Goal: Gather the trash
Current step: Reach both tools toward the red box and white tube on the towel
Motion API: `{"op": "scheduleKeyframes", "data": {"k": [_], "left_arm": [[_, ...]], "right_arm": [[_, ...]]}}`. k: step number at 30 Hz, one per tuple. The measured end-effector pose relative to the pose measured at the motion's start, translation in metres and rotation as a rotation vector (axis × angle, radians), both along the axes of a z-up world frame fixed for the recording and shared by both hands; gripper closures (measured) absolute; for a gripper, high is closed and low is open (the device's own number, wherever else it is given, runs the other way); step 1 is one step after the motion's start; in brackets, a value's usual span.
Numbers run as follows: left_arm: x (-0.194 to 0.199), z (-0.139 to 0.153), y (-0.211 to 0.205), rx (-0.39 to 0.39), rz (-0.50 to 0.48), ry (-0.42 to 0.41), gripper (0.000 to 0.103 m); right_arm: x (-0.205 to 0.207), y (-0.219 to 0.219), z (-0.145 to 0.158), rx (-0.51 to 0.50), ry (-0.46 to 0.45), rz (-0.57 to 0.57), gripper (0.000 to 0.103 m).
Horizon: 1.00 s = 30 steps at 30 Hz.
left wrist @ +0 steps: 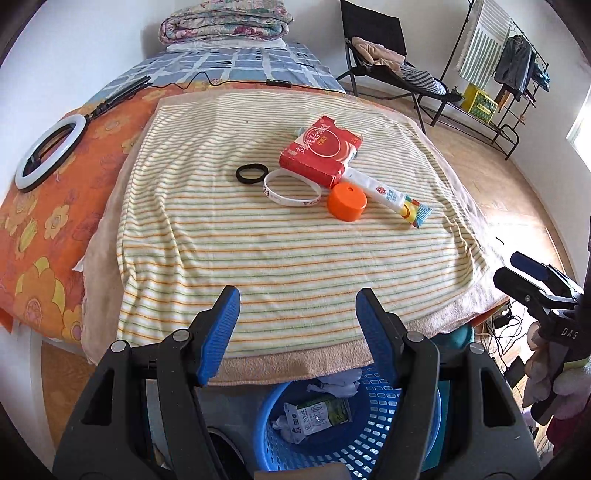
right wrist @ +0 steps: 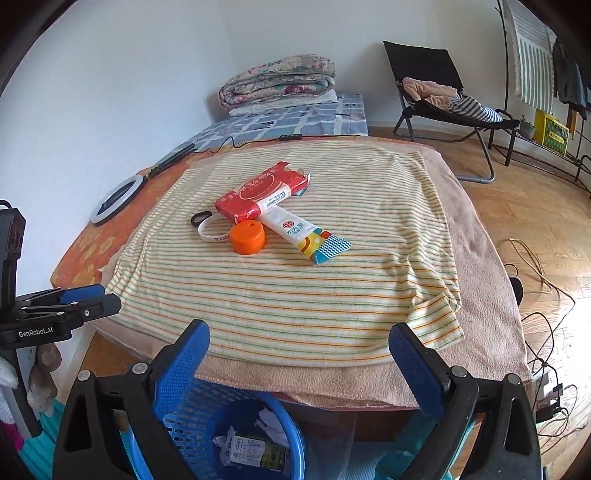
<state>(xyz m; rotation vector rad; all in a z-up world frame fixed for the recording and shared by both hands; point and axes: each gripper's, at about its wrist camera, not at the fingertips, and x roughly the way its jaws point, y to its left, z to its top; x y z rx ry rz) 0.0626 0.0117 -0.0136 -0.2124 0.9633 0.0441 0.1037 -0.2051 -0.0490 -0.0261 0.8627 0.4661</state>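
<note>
On the striped towel lie a red tissue pack, a white tube, an orange cap, a white wristband and a black hair tie. Below the near edge stands a blue basket holding crumpled paper and a milk carton. My left gripper is open and empty over the near edge. The right gripper is open wide above the basket, nothing between its fingers.
A ring light lies on the orange cover at left. Folded quilts sit at the bed's far end. A black folding chair, a clothes rack and loose cables stand on the wooden floor at right.
</note>
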Motion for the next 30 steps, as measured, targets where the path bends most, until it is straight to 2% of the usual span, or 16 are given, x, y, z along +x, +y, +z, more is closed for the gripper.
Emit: {"op": "scheduleKeyframes", "data": {"k": [4, 10, 20, 22, 24, 27, 30], "left_arm": [[0.022, 0.003, 0.015, 0.030, 0.002, -0.005, 0.036], [0.056, -0.009, 0.037, 0.016, 0.008, 0.017, 0.036], [0.108, -0.026, 0.069, -0.032, 0.018, 0.019, 0.036], [0.118, -0.030, 0.077, -0.055, 0.022, 0.021, 0.043], [0.128, -0.036, 0.083, -0.074, 0.021, 0.032, 0.055], [0.141, -0.046, 0.088, -0.096, 0.014, 0.055, 0.067], [0.150, -0.056, 0.089, -0.103, -0.001, 0.073, 0.074]], "right_arm": [[0.023, 0.004, 0.004, 0.029, 0.029, 0.000, 0.004], [0.056, 0.015, 0.003, 0.037, 0.053, 0.009, 0.004], [0.119, 0.035, -0.002, 0.139, 0.147, -0.023, 0.005], [0.133, 0.042, -0.006, 0.168, 0.169, -0.020, 0.009], [0.147, 0.049, -0.011, 0.189, 0.190, -0.011, 0.015], [0.168, 0.060, -0.022, 0.239, 0.235, 0.000, 0.023], [0.187, 0.071, -0.034, 0.288, 0.288, 0.011, 0.031]]}}
